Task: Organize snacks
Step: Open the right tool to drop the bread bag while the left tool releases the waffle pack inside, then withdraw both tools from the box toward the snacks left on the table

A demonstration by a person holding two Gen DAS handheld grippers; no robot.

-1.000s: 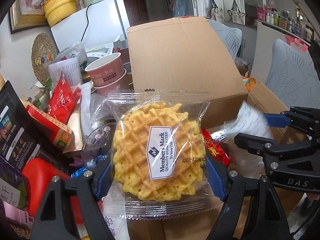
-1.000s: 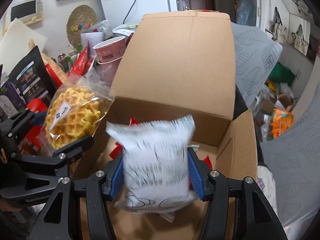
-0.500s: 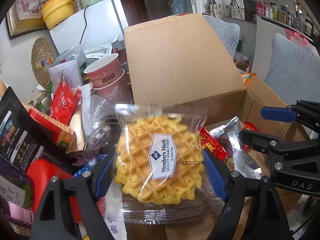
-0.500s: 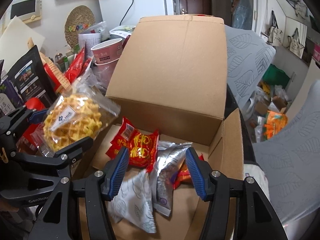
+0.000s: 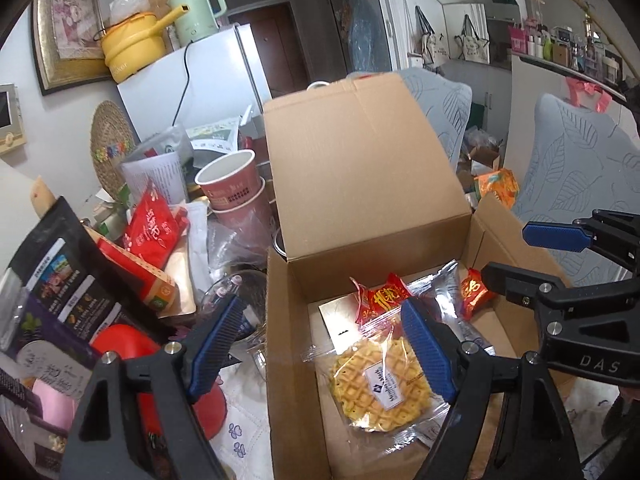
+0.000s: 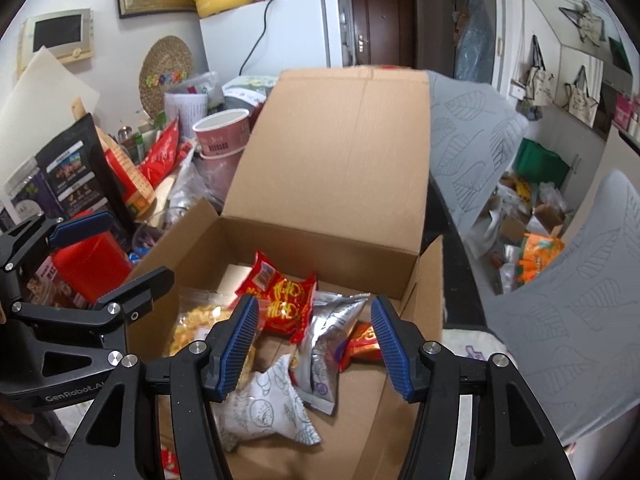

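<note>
Right wrist: tool (image 6: 314, 346) gapes above box (image 6: 430, 280) rim.

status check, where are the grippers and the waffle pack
Left gripper open, empty. Right gripper open, empty above cardboard box. Waffle pack lying loose in box beside red snack packets. Nothing blocking.

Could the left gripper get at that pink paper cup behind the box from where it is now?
Probably yes: the left gripper is open and empty, and the pink paper cup stands uncovered left of the box lid.
</note>
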